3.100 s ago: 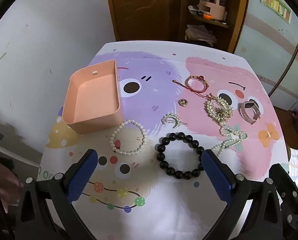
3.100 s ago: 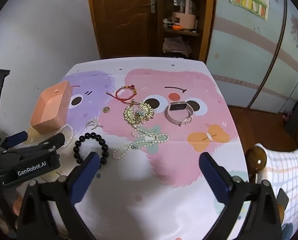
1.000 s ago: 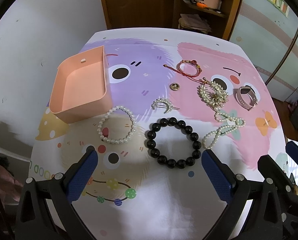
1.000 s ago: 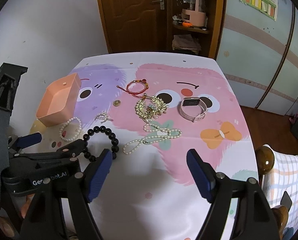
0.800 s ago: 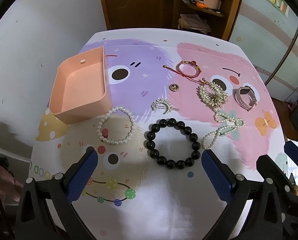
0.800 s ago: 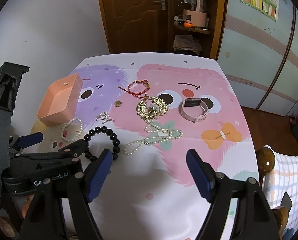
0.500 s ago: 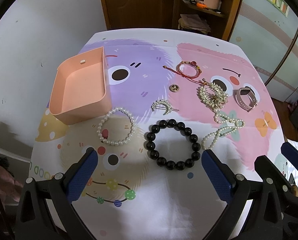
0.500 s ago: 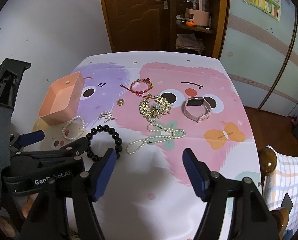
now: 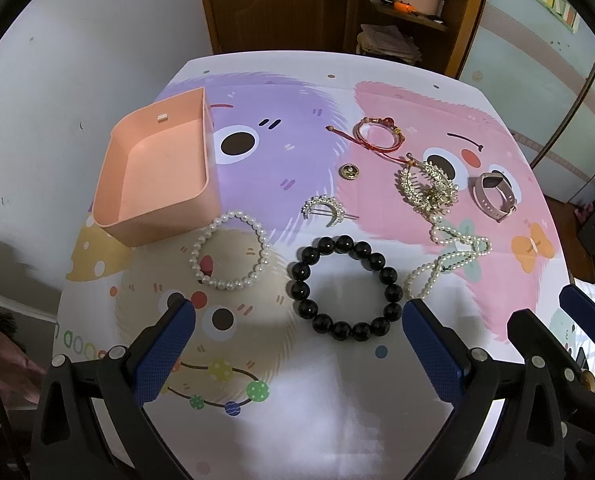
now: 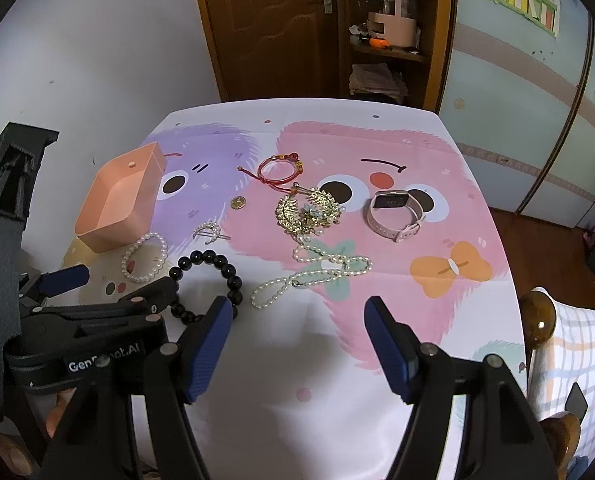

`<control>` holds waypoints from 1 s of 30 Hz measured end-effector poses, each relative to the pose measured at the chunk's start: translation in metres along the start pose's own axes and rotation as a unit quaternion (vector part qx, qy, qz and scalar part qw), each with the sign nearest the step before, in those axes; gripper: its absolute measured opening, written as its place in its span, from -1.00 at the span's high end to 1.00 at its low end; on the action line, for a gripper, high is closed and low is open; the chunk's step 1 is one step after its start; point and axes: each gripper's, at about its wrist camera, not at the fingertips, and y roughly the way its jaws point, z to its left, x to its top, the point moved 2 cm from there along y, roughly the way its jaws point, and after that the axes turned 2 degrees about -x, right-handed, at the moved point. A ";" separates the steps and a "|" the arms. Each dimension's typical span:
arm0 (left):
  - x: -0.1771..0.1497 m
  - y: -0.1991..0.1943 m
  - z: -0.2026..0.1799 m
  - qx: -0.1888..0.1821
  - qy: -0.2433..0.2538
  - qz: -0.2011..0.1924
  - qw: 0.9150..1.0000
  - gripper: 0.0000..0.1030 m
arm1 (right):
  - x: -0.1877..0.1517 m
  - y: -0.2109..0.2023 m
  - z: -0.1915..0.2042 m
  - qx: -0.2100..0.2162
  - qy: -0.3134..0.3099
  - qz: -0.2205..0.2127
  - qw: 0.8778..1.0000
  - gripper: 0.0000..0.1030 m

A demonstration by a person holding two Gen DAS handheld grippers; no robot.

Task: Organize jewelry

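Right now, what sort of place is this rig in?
Most likely a home bedroom: cartoon-print table cover, wooden door beside a cluttered shelf, and a plaid pillow at the right edge.

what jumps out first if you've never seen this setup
The black bead bracelet grabs the eye, lying nearest the open left gripper on the cartoon tablecloth. Left of it sit a white pearl bracelet and an empty pink tray. On the pink side, a gold hair comb glitters beside a pink smartwatch, beyond the open right gripper.
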 end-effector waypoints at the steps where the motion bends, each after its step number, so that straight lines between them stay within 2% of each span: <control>1: 0.000 0.000 0.000 -0.001 0.000 0.000 1.000 -0.98 | 0.000 0.000 -0.001 0.000 0.000 0.000 1.000 -0.34; 16: 0.013 -0.005 0.013 -0.011 -0.023 -0.024 0.999 -0.98 | 0.008 0.001 -0.001 0.003 -0.001 -0.014 1.000 -0.34; 20: 0.018 0.000 0.026 0.010 -0.022 -0.024 0.999 -0.98 | 0.013 0.003 0.000 0.014 -0.009 -0.012 1.000 -0.34; 22: 0.020 0.008 0.040 0.018 -0.038 -0.014 0.999 -0.98 | 0.016 0.008 0.004 0.016 -0.022 -0.009 1.000 -0.33; 26: 0.022 0.024 0.070 0.014 -0.077 0.012 0.997 -0.98 | 0.019 0.022 0.012 0.030 -0.037 0.008 0.999 -0.02; 30: 0.017 0.039 0.093 0.014 -0.103 0.025 0.994 -0.98 | 0.018 0.037 0.020 0.051 -0.048 0.026 0.997 0.01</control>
